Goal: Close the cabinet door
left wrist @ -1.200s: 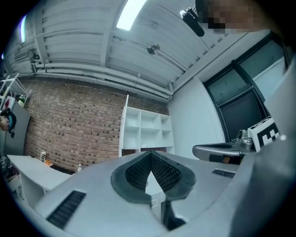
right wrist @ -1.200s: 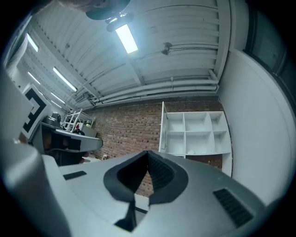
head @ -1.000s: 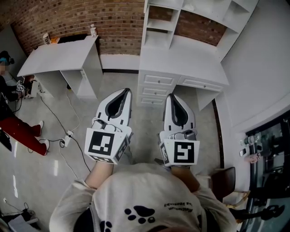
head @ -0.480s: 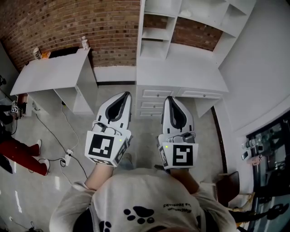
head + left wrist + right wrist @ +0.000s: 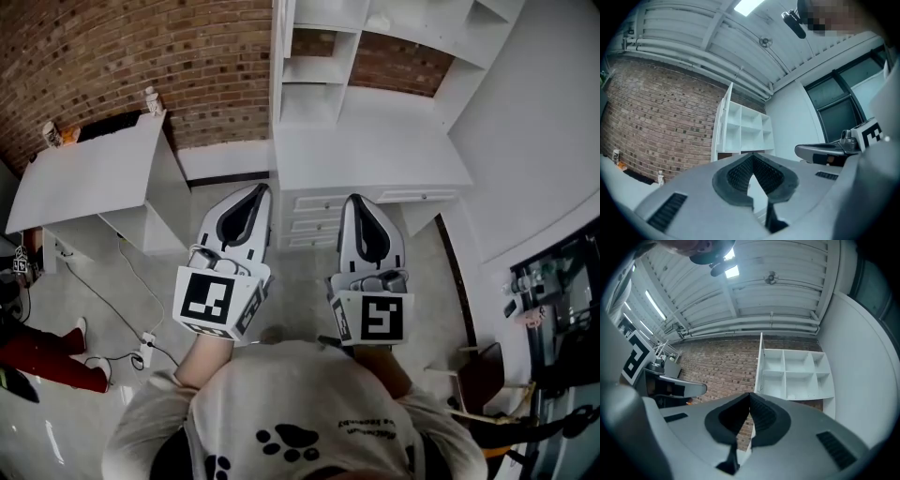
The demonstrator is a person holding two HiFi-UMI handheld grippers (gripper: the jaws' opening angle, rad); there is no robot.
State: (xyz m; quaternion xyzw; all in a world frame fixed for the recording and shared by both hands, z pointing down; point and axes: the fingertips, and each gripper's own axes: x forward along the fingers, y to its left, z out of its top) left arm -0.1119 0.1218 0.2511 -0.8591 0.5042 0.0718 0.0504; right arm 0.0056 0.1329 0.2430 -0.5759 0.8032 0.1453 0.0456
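Bottom edge of the head view: my pale sweatshirt with a dark paw print, forearms out ahead. Just beyond, the white-shelled left gripper and the white-shelled right gripper sit side by side at frame centre, over pale grey floor. Both pairs of tongs are together at the tips and empty; each gripper's own view shows the dark ribbed pads meeting in a point.

Past the tips, centre frame: a white desk with small drawers, well apart from either gripper. On it stands a white open-shelf hutch.

Task's thing: a tall, thin white cabinet door, upper centre of frame, at the hutch's left edge. It is swung out toward me, so it reads edge-on. Both gripper views show it left of the shelves.

Farthest: a red brick wall and a second white table at upper left, no part of this job.

Judgement: this is the approach, with nothing touched yet.
- It looks like a push, not a grip, so I'd keep the tongs closed.
- The left gripper lines up nearer the door.
- I'd raise it to door height and come in on the door's left face.
- Contact should be well out from the hutch, where leverage is best.
- Then sweep it rightward across the shelves, slowing before it seats.

Risks: the tips could slide off the thin edge, or the door could slam.
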